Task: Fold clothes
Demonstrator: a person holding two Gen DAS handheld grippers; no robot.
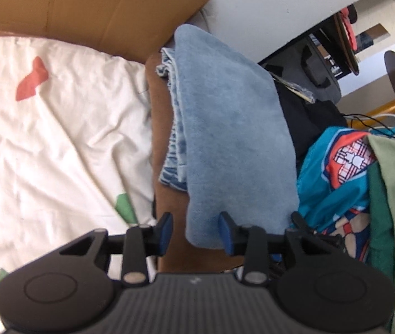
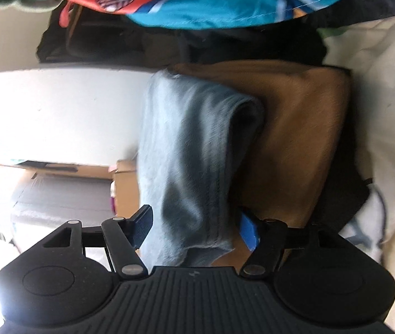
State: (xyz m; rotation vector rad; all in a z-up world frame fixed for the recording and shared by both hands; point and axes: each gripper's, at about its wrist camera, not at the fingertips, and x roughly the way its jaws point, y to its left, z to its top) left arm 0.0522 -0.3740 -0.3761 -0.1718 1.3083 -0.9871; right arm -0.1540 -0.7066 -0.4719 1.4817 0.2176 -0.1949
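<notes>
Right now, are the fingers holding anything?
No firm hold shows. The blue towel's edge lies between the open left gripper fingers; its other end hangs between the open right gripper fingers.

**Blues, browns and a patterned sheet**

The folded towel (image 1: 233,128) was pale blue, lying over faded denim (image 1: 173,128) on a brown cloth (image 1: 160,117). The bedsheet (image 1: 58,128) was cream with red and green shapes. A teal garment (image 1: 334,172) bore orange, white and plaid print. The fingers (image 1: 165,229) had blue pads.
</notes>
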